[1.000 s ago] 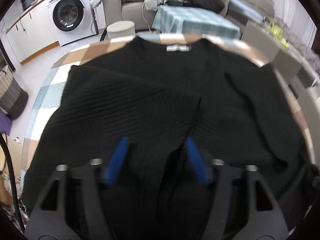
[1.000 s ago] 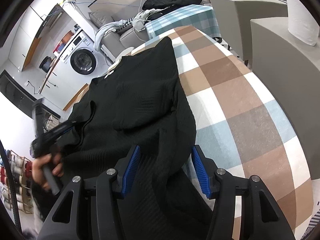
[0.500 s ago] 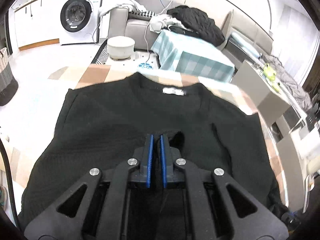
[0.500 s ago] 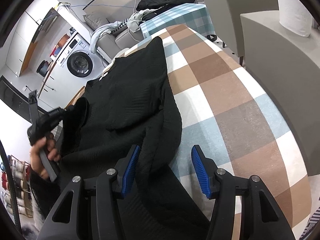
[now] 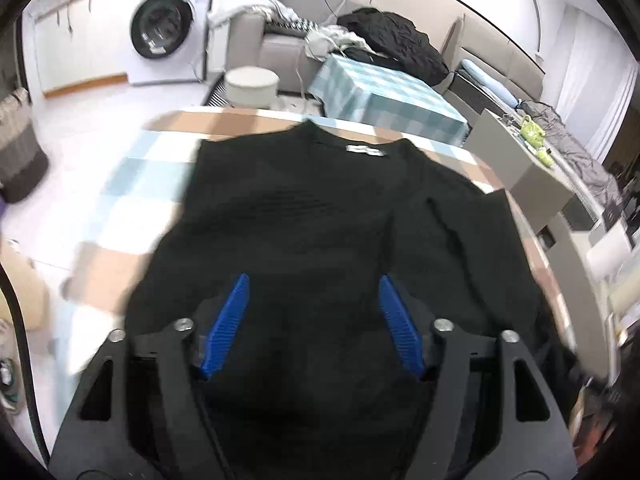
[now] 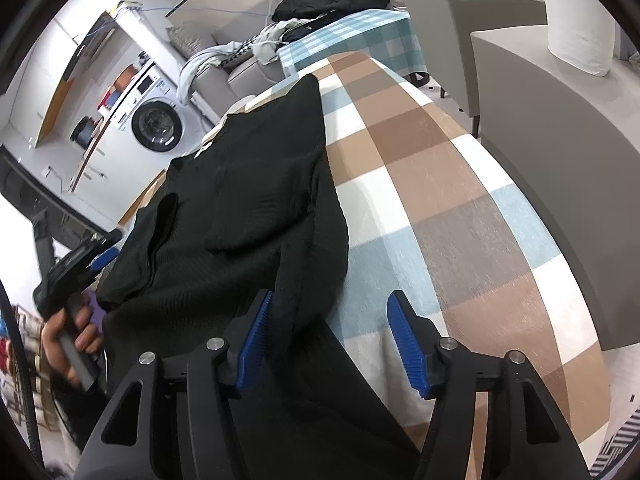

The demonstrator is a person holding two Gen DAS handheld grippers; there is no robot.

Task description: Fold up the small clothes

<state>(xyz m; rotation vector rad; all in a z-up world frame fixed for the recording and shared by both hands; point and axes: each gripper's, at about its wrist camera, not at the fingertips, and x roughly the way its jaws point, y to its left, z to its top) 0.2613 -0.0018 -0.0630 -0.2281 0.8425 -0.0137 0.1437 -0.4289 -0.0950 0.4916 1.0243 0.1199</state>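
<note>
in the left wrist view the left gripper [image 5: 314, 320] has its jaws wide apart, holding nothing, over the black ribbed knit sweater [image 5: 320, 216] lying ahead on the checked-cloth bench [image 5: 128, 168], seemingly one side folded in. in the right wrist view the right gripper [image 6: 330, 344] is likewise wide open and empty, sweater edge by its left jaw; further folds likely remain.

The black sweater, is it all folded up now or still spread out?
Partly folded. The black sweater lies mostly flat on the checked tablecloth, neck label showing, but one side is turned in over the middle, its edge crossing the body.
</note>
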